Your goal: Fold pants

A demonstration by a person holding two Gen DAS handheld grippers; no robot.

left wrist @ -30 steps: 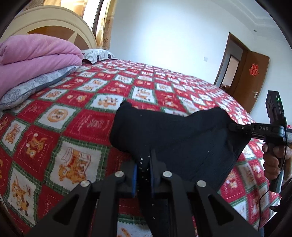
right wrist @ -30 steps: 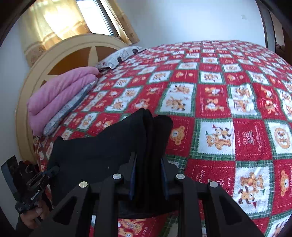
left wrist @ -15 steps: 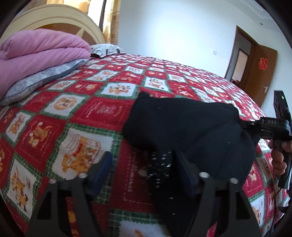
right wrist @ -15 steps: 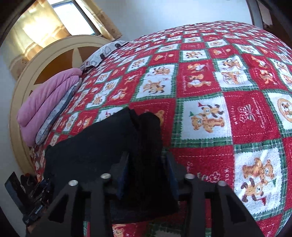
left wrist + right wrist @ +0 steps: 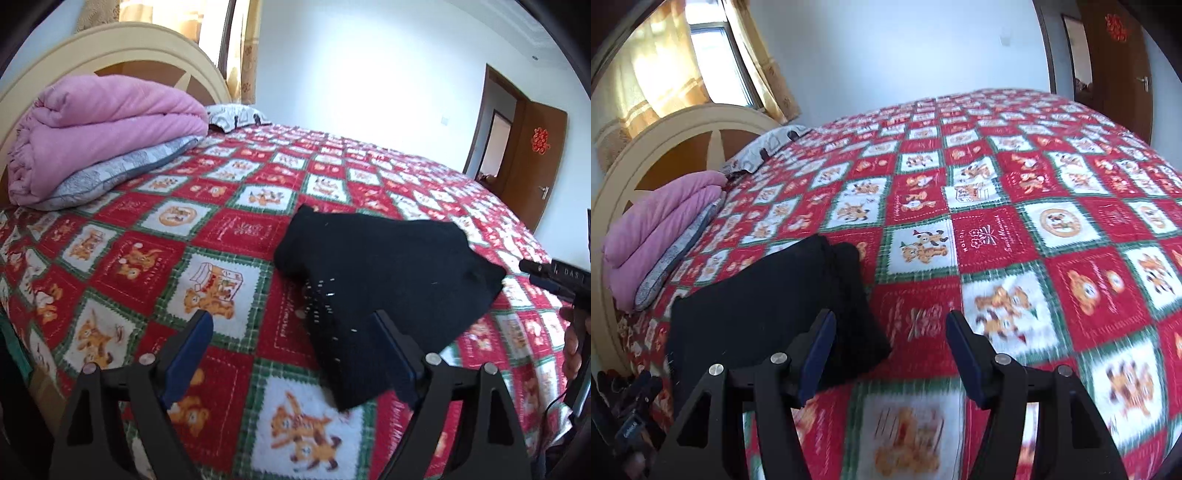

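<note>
Folded black pants (image 5: 388, 273) lie on the red checked bedspread (image 5: 147, 258). My left gripper (image 5: 293, 350) hangs just before their near end with its jaws opening; the cloth's narrow end lies between the blue pads, touching neither. In the right wrist view the pants (image 5: 768, 306) are at the left. My right gripper (image 5: 891, 352) is also opening, with only a corner of the cloth below and inside its left finger (image 5: 818, 350). The right gripper's tip (image 5: 546, 277) shows at the pants' far right corner. The left gripper (image 5: 635, 406) sits dark at the bottom left.
A folded pink quilt (image 5: 103, 125) on a grey pillow (image 5: 122, 170) lies by the cream headboard (image 5: 110, 48), with a patterned pillow (image 5: 236, 114) behind. A brown door (image 5: 532, 147) stands open at the far right. A hand (image 5: 572, 339) holds the right gripper.
Both grippers were shut on the black pants a second ago; they have let go, opened wide and drawn back. The pants now lie flat on the bed.
</note>
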